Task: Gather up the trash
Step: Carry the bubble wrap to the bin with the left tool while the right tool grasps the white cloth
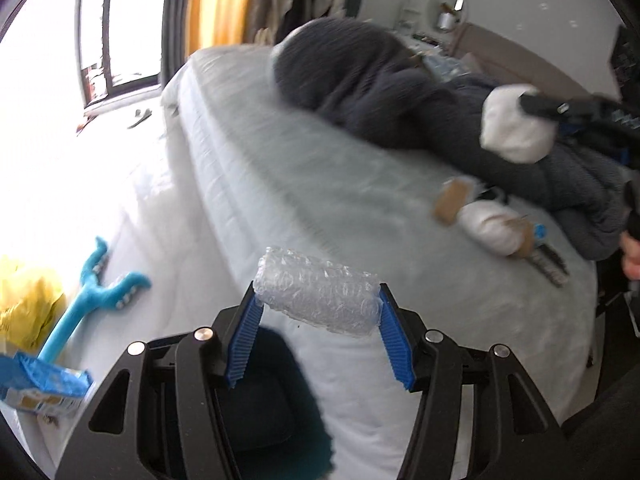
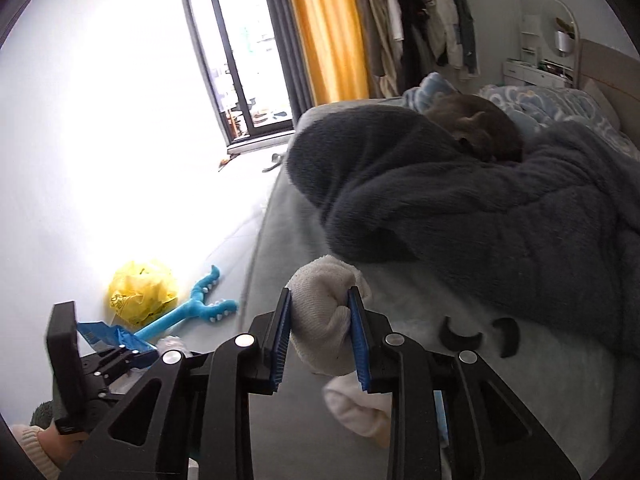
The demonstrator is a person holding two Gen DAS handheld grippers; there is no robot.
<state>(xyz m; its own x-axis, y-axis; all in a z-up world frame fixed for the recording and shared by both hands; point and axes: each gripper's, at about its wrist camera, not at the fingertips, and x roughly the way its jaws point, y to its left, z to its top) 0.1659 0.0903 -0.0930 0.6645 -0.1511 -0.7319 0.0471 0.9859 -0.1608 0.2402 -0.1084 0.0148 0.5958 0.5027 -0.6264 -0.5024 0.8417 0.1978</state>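
Yellow bag (image 2: 142, 296): crumpled plastic on the floor at far left, beside the bed; probably the place for the trash, though that is only a guess.
Blue toy (image 2: 192, 312): a forked plush piece lying on the floor, touching or just beside the yellow bag.
Blue wrapper (image 1: 44, 384): a snack packet at the lower left of the left wrist view, near the toy's handle end.
Left gripper (image 1: 318, 304): clamped on a roll of bubble wrap (image 1: 320, 296); the roll's long axis runs across from one blue pad to the other, held by its two ends above the bed edge.
Bed (image 1: 304, 200): pale cover, a dark fleece blanket (image 2: 460, 208) heaped toward the right.
Right gripper (image 2: 320, 320): squeezing a white sock (image 2: 324, 316) between its pads, over the near bed edge; whether this counts as trash I cannot tell.
Second white sock (image 1: 492, 228): lying on the bed past the left gripper, near a small brown object I cannot identify.
Key relation: the yellow bag lies down and to the left of both grippers; the left one is nearer, so it would likely drop its load first.
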